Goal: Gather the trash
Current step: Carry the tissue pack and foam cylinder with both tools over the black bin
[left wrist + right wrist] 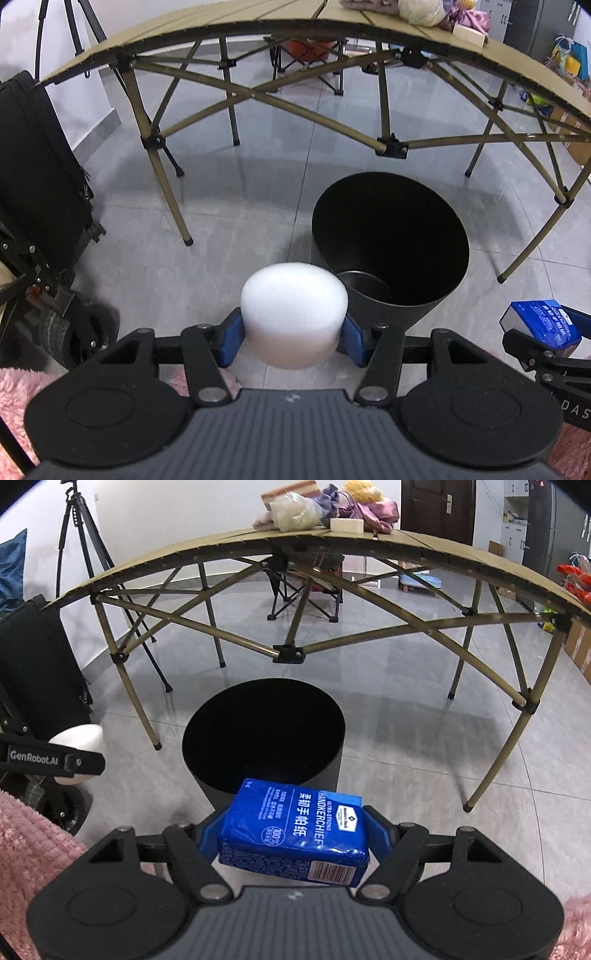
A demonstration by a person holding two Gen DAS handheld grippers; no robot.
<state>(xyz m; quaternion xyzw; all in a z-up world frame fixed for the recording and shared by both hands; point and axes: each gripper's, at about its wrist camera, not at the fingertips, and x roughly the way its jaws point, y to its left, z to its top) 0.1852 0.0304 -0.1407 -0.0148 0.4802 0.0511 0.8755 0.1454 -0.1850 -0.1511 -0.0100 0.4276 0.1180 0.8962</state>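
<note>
My left gripper is shut on a white foam cylinder, its blue pads pressing both sides. It hovers just left of a black round bin standing on the grey tile floor. My right gripper is shut on a blue handkerchief tissue pack, held above the near rim of the same black bin. In the right wrist view the left gripper with the white foam cylinder shows at the left edge. The tissue pack shows at the right edge of the left wrist view.
A folding camp table with tan legs stands over and behind the bin, with cloth and bags piled on top. A black suitcase and a wheel are at left, with a tripod behind. Pink fluffy fabric lies at the near edges.
</note>
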